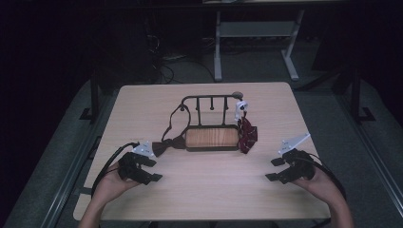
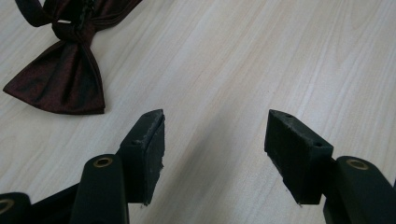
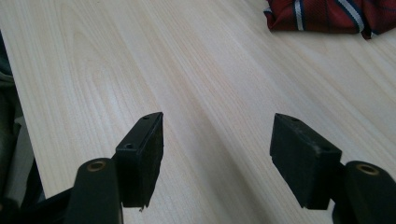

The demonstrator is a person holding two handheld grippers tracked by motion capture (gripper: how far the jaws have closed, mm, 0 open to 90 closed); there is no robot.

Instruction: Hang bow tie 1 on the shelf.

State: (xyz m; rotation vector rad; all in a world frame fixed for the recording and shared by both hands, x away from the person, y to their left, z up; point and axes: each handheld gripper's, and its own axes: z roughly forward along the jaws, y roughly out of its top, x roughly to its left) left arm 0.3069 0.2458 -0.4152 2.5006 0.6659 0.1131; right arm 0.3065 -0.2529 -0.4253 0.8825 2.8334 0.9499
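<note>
A dark maroon bow tie [image 1: 167, 144] lies on the table just left of a small rack [image 1: 209, 98], and its strap loops up toward the rack's black bar. A red striped tie [image 1: 247, 135] hangs bunched at the rack's right end under a white clip [image 1: 241, 107]. My left gripper [image 1: 153, 170] rests low at the near left, open and empty. In the left gripper view the bow tie [image 2: 60, 74] lies ahead to the left of the left gripper [image 2: 217, 119]. My right gripper [image 1: 273, 170] stands open and empty at the near right. The striped tie [image 3: 327, 14] lies far ahead of the right gripper [image 3: 219, 121].
The rack has a wooden base [image 1: 212, 137] and several short pegs on its bar. Bare light wood tabletop [image 1: 214, 190] stretches between the two hands. Beyond the table's far edge are a desk frame [image 1: 217, 52] and cables on a dark floor.
</note>
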